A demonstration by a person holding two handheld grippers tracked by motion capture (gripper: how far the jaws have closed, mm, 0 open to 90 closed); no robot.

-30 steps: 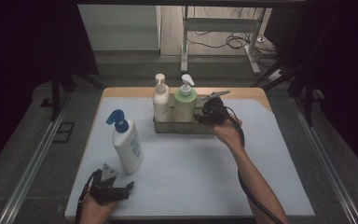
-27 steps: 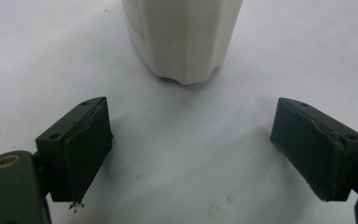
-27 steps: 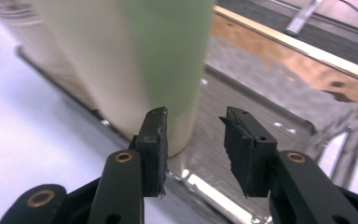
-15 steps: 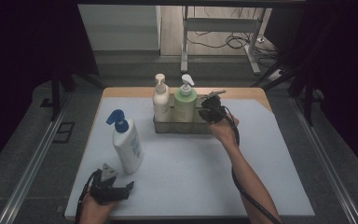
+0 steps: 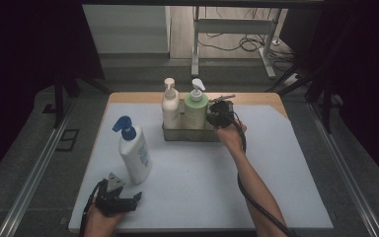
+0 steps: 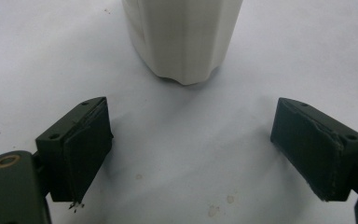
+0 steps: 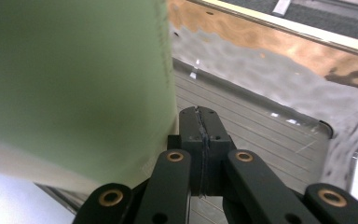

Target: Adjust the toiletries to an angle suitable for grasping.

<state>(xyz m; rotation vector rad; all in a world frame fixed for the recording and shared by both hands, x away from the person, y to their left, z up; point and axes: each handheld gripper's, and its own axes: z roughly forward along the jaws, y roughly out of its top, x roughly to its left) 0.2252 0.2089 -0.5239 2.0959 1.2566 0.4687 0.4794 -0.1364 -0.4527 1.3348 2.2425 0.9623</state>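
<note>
The white bottle with the blue pump (image 5: 133, 150) stands upright on the bench (image 5: 276, 163) at your near left, its long axis vertical and its spout pointing left and a little away from you, well apart from the tray. It looks like a stiff plastic body with smooth, probably slippery sides, and it may be fairly heavy if full and top-heavy at the pump, so take it across the broad lower body rather than by the neck or spout. Your left gripper (image 6: 191, 154) sits low on the bench just in front of it with the jaws spread wide, the rounded base of the bottle showing between and beyond them, not yet touched. Farther back, the metal tray (image 5: 190, 134) holds a cream pump bottle (image 5: 170, 107) and a green pump bottle (image 5: 196, 107) side by side, both upright. Your right gripper (image 7: 200, 122) is down in the free right end of that tray, jaws pressed together on nothing, just beside the green bottle's wall; the ribbed tray floor lies beyond it. That free end looks like the place for the white bottle.
</note>
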